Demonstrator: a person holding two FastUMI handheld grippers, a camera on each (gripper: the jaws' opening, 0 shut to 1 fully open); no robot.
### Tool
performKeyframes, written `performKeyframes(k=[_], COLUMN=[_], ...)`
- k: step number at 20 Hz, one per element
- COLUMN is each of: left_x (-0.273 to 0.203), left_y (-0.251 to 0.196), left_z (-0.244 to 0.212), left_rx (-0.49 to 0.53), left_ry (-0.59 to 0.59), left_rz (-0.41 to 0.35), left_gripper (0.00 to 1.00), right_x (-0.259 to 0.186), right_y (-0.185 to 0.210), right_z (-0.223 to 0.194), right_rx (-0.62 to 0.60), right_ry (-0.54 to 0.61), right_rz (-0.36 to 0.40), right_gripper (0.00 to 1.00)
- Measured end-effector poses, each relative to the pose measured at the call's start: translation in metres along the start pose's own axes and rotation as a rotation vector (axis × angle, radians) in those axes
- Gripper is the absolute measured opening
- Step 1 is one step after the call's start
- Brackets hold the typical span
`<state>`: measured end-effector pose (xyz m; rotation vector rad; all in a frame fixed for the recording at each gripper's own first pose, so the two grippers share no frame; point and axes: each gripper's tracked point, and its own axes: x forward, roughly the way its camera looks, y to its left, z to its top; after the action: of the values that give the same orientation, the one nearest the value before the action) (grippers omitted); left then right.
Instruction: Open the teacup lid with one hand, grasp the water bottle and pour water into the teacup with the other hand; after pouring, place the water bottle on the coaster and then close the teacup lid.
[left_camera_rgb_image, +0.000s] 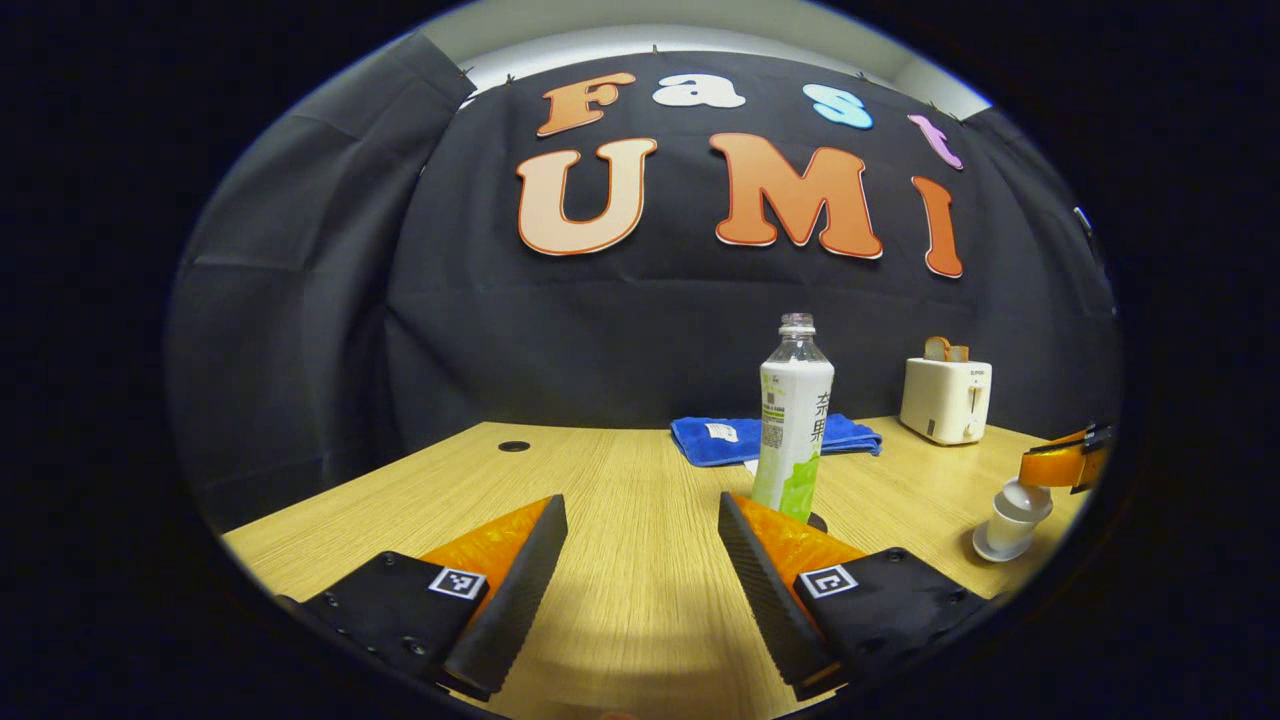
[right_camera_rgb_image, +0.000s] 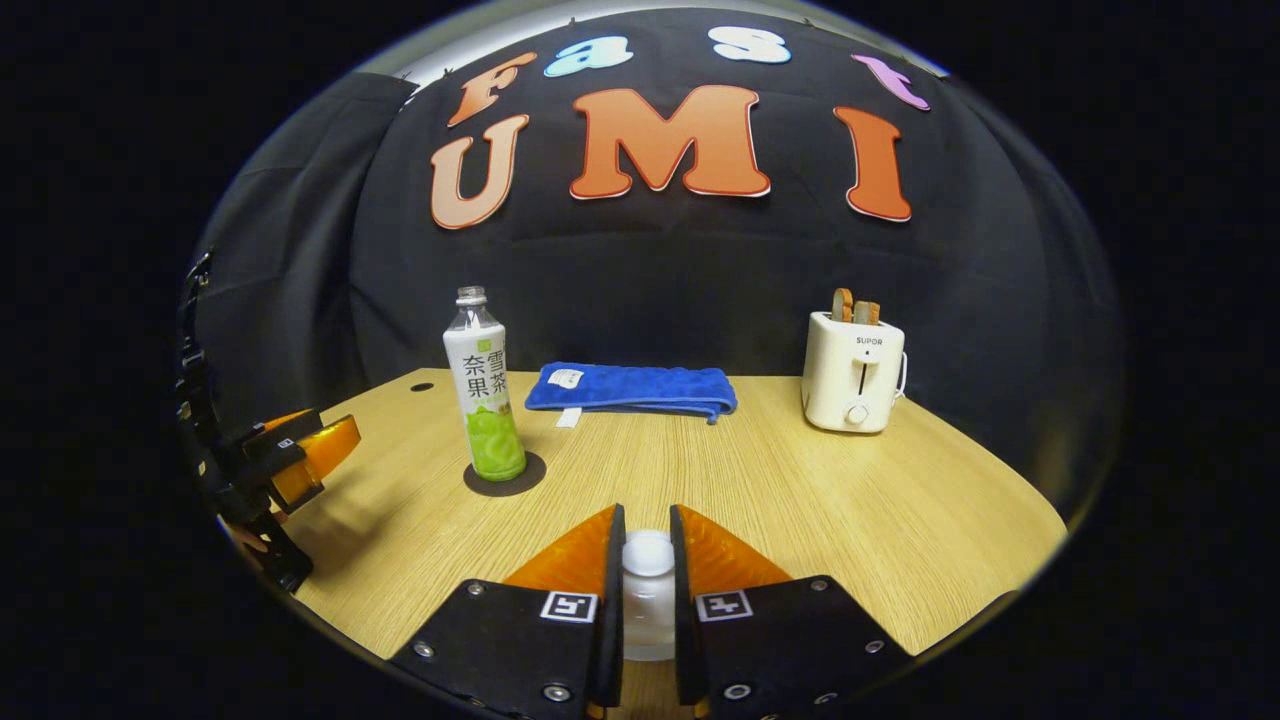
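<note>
On the wooden surface the water bottle stood upright on its dark coaster, uncapped, probably light and easily dented; its labelled waist looked the safest hold. The left claw hung low and level, spread empty. The right claw pinched the smooth, fragile-looking teacup lid.

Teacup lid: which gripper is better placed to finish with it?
Right. The right gripper is shut on the lid, above the teacup. The left gripper is open beside the bottle standing on its coaster.
</note>
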<state>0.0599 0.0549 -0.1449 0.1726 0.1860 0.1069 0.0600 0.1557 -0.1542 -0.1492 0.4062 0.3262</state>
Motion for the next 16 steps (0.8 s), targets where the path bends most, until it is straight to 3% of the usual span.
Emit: performKeyframes(k=[7,11,13,14,15,16], left_x=[-0.005,-0.006,-0.006,-0.006,-0.006,-0.005], left_y=[0.0,0.002,0.002,0.002,0.003,0.004], left_z=[0.008,0.007,0.008,0.008,0.008,0.008], left_rx=[0.018,0.018,0.018,0.018,0.019,0.019], left_ry=[-0.047,-0.049,-0.049,-0.049,-0.049,-0.049], left_rz=[0.001,0.012,0.011,0.013,0.017,0.018], left_gripper=[0.98,0.98,0.98,0.98,0.98,0.98], right_x=[0.004,0.002,-0.003,-0.004,-0.006,-0.006], right_y=[0.001,-0.002,0.0,-0.002,-0.008,-0.014], right_z=[-0.01,-0.011,-0.01,-0.008,-0.006,-0.004], right_rx=[-0.019,-0.022,0.007,0.017,0.015,0.007], right_ry=[0.015,0.013,0.017,0.012,0.003,-0.005], right_rz=[-0.003,-0.007,0.018,0.019,0.006,-0.007], right_gripper=[0.22,0.29,0.4,0.51,0.68,0.75])
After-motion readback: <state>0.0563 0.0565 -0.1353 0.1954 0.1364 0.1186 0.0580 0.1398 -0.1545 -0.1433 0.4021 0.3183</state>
